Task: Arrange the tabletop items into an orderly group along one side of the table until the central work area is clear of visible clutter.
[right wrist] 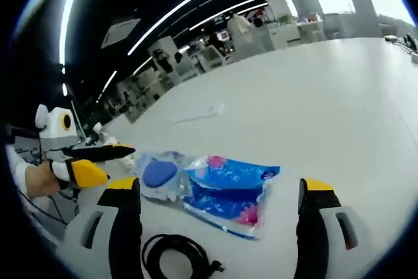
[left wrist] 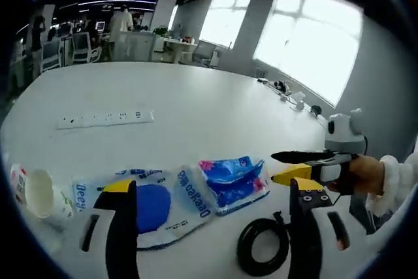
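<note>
Beyond pouches (left wrist: 196,191), bare white table (left wrist: 196,102)

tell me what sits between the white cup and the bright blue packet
In the left gripper view, a pale wipes pack with a blue lid lies between the white cup and the bright blue packet.

White surface (left wrist: 196,96); blue-white pouch (left wrist: 153,204), blue-pink pack (left wrist: 233,181), black cable (left wrist: 261,246), white cup (left wrist: 39,194); gripper (left wrist: 212,194) tips yellow on black.

White table (left wrist: 196,96) carries two blue packets (left wrist: 189,194), black cable coil (left wrist: 261,246), power strip (left wrist: 108,119), perhaps a cup (left wrist: 36,194)
</note>
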The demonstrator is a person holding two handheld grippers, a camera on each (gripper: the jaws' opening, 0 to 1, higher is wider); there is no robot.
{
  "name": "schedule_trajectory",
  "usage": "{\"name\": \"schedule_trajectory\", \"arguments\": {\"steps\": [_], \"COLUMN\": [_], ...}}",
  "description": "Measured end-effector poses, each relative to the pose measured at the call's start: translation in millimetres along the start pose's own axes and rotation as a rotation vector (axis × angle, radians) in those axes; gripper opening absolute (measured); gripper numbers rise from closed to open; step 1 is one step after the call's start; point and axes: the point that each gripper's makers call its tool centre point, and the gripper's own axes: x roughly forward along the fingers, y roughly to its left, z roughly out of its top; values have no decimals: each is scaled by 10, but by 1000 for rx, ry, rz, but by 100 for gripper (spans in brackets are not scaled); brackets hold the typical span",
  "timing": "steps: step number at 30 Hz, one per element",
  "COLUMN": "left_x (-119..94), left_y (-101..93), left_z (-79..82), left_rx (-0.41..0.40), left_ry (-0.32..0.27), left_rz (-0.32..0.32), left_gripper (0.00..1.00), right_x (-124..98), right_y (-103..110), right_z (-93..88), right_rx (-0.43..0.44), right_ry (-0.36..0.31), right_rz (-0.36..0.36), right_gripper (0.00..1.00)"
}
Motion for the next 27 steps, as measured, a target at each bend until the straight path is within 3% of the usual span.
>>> {"name": "schedule_trajectory", "arguments": {"steps": [2, 11, 17, 27], "left_x": [-74, -489, -794, -1293], "left_y": [53, 271, 485, 855], "left_z": [-35, -178, -329, -582], "left_rx": [4, 8, 6, -19], "left_ry": [5, -13, -1, 7], "left_rz": [25, 86, 130, 198], "left_gripper": [100, 100, 100, 100], "right_x": [-28, -224, -288, -435], "right_y": [51, 254, 395, 670], "right_z": [-68, -251, -476, -636], "right_rx": [-13, -47, -58, -57], "right_ry": [35, 65, 113, 125], "right_rz": [11, 24, 30, 47], "right_gripper": [100, 100, 100, 100]}}
